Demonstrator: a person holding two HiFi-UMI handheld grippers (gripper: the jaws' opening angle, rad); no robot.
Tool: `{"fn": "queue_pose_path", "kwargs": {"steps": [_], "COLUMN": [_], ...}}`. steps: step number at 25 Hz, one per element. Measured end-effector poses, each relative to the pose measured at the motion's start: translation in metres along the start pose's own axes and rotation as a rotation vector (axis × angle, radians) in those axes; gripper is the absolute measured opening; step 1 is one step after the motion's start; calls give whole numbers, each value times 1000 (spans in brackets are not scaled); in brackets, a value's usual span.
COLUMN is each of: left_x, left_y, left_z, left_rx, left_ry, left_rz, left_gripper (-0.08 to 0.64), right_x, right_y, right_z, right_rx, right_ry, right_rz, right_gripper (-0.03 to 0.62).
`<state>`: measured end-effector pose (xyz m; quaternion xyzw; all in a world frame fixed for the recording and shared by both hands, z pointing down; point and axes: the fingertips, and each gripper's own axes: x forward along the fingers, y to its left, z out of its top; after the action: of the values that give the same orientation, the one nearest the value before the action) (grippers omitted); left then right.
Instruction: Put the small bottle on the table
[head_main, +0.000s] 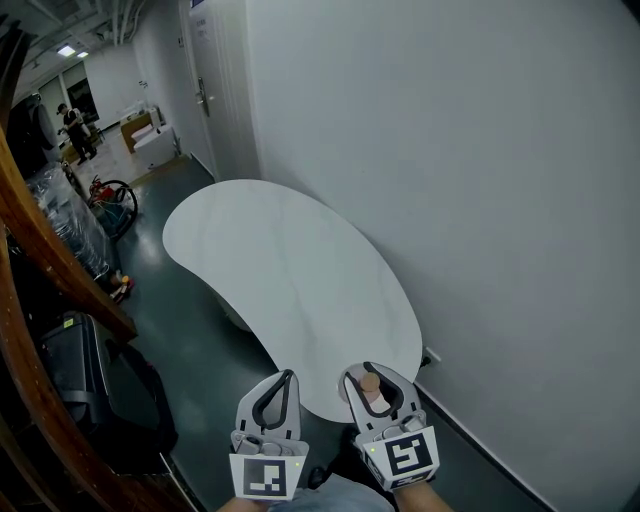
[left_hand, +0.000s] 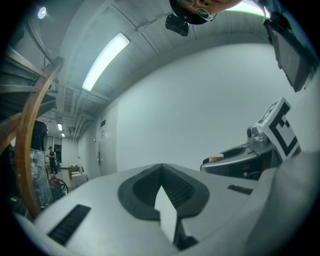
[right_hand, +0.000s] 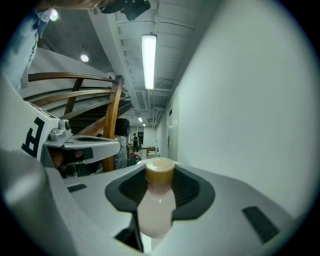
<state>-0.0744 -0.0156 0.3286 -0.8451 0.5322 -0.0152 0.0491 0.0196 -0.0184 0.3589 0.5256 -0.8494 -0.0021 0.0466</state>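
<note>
A small bottle (right_hand: 156, 207) of pale pink liquid with a tan cap is upright between the jaws of my right gripper (right_hand: 160, 167), which is shut on it. In the head view the bottle (head_main: 373, 392) and the right gripper (head_main: 366, 370) hover at the near end of the white kidney-shaped table (head_main: 290, 270). My left gripper (head_main: 289, 377) is held beside it, just off the table's near edge. Its jaws meet at the tips with nothing between them (left_hand: 161, 169). The left gripper view also catches the bottle's cap (left_hand: 216, 157).
A white wall (head_main: 480, 180) runs along the table's right side. On the left are a curved wooden stair rail (head_main: 50, 260) and a black bag (head_main: 70, 365) on the dark floor. Down the corridor there is a wheel (head_main: 113, 200), and beyond it boxes and a person (head_main: 74, 130).
</note>
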Motion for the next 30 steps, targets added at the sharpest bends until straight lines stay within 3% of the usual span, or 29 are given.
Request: {"fn": "queue_pose_path", "kwargs": {"steps": [9, 17, 23, 26, 29, 30], "left_x": [48, 95, 119, 125, 132, 134], "left_y": [3, 10, 20, 24, 26, 29], "left_z": [-4, 5, 14, 15, 20, 17], "left_rx": [-16, 2, 18, 66, 206, 182], "left_ry": [19, 9, -12, -12, -15, -9], "left_rz": [17, 72, 133, 143, 112, 119], "left_gripper": [0, 0, 0, 0, 0, 0], "right_x": [33, 75, 103, 114, 122, 125], "right_y": [-34, -61, -73, -77, -75, -73], "right_z": [-8, 0, 8, 9, 8, 7], "right_rx": [60, 15, 35, 26, 24, 20], "right_ry": [49, 27, 22, 40, 41, 40], "right_rz": [5, 93, 156, 169, 194, 203], "right_gripper": [120, 120, 120, 121, 120, 120]}}
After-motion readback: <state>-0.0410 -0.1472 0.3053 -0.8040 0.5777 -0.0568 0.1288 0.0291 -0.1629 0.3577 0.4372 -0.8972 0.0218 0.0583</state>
